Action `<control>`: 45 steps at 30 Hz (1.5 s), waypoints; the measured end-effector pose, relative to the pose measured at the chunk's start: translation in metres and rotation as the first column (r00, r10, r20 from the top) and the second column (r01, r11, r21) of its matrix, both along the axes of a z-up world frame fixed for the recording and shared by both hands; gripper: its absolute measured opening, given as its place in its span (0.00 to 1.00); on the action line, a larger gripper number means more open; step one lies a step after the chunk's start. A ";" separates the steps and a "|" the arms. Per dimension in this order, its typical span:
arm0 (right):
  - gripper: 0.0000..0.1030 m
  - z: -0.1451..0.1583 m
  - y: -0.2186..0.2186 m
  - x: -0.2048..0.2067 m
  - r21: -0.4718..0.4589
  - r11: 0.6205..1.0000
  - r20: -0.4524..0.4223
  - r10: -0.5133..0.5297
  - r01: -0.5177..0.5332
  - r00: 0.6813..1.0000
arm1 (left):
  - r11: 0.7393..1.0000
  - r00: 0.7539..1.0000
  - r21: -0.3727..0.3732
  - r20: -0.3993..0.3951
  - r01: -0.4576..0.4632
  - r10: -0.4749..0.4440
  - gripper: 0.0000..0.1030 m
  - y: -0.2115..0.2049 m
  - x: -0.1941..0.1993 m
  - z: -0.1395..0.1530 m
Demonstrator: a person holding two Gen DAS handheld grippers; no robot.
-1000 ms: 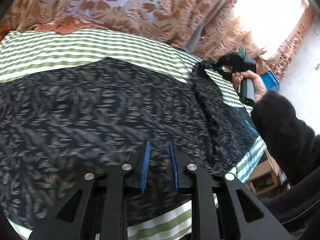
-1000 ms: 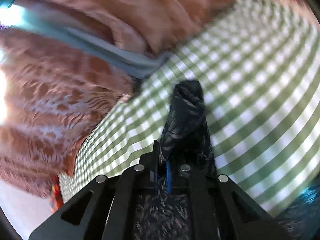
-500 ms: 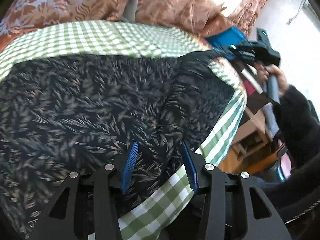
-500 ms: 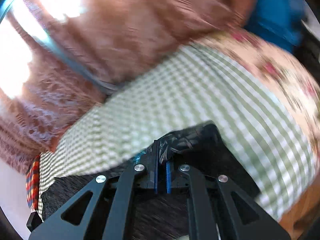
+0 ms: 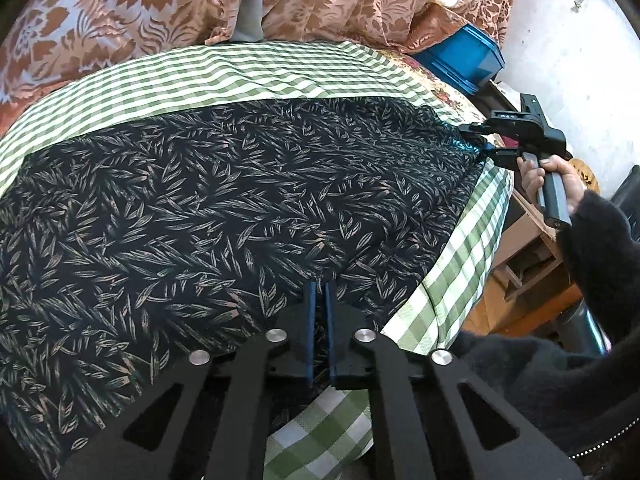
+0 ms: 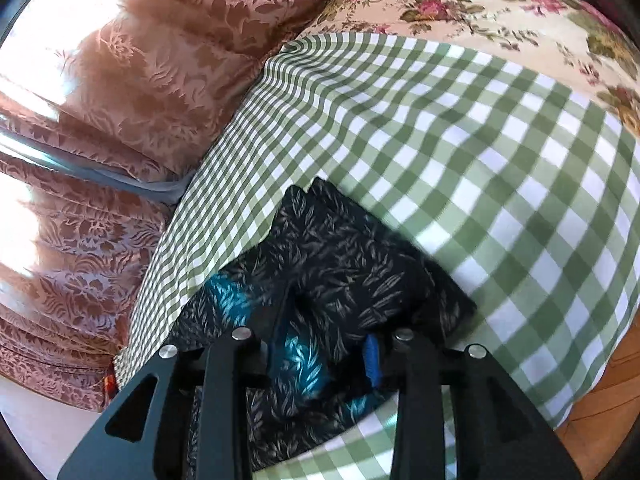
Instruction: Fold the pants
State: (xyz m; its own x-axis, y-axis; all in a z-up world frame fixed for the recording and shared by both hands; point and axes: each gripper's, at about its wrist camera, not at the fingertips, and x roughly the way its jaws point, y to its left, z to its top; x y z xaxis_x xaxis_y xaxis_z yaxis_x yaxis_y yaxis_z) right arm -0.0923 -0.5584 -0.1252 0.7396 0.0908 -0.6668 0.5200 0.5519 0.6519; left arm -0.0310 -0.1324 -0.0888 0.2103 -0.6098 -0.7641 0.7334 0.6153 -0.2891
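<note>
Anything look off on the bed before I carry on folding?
Mostly fine: the pants lie flat on the checked sheet. One thing: at the right gripper the corner is bunched into a lump between open fingers, not lying flat. The left gripper is shut on the near edge.

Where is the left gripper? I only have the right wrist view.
Observer: The left gripper sits at the near edge of the pants, jaws closed on a pinch of fabric.
Operator: Are the pants spread out?
Observer: Yes, they lie broad and fairly flat across the checked cloth.
Operator: How does my right gripper look from there?
Observer: The right gripper is at the pants' far right corner, near the cloth's edge; a hand holds its handle.
</note>
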 end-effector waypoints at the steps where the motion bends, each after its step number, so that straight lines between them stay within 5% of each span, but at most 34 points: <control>1: 0.10 0.005 0.000 0.002 -0.020 1.000 0.001 0.000 0.000 1.000 | 1.000 1.000 -0.011 -0.009 -0.002 0.001 0.02 0.001 0.001 0.001; 8: 0.05 0.064 0.011 0.001 -0.247 0.968 0.102 0.077 -0.050 0.992 | 0.988 0.996 -0.155 -0.087 -0.004 -0.009 0.01 0.023 0.010 0.016; 10: 0.05 0.055 0.011 0.002 -0.281 0.957 0.022 0.083 -0.074 0.996 | 0.978 0.993 -0.209 -0.116 0.005 -0.030 0.01 0.031 0.014 0.020; 14: 0.06 0.009 0.000 -0.008 -0.193 0.979 -0.093 0.054 -0.071 0.994 | 0.979 0.984 -0.180 -0.131 0.094 -0.119 0.01 0.024 0.008 0.014; 19: 0.11 -0.004 -0.008 -0.023 -0.104 0.994 -0.060 0.019 -0.025 0.998 | 0.986 0.975 -0.140 -0.185 0.096 -0.121 0.01 0.020 0.014 -0.003; 20: 0.15 0.001 -0.010 -0.024 -0.122 0.992 -0.060 0.017 -0.025 0.998 | 0.986 0.973 -0.144 -0.202 0.080 -0.108 0.01 0.021 0.017 -0.005; 23: 0.62 0.018 -0.022 -0.038 -0.153 0.987 -0.036 -0.055 0.048 0.998 | 0.985 0.973 -0.158 -0.207 0.064 -0.097 0.02 0.023 0.020 -0.001; 28: 0.53 0.029 -0.045 -0.045 -0.193 0.974 -0.082 -0.134 0.116 0.988 | 0.979 0.971 -0.196 -0.222 0.049 -0.093 0.02 0.031 0.019 0.004; 37: 0.41 0.018 -0.012 0.069 -0.234 0.961 -0.191 0.102 -0.146 0.976 | 0.971 0.983 -0.238 -0.181 -0.011 -0.033 0.02 0.048 0.019 0.030; 42: 0.07 0.008 -0.002 0.097 -0.274 0.934 -0.296 0.143 -0.228 0.944 | 0.983 0.987 -0.178 -0.159 -0.031 0.002 0.02 0.052 0.015 0.026; 45: 0.06 0.028 -0.003 0.092 -0.323 0.929 -0.215 0.111 -0.178 0.970 | 0.988 0.988 -0.149 -0.156 -0.030 0.006 0.02 0.053 0.014 0.020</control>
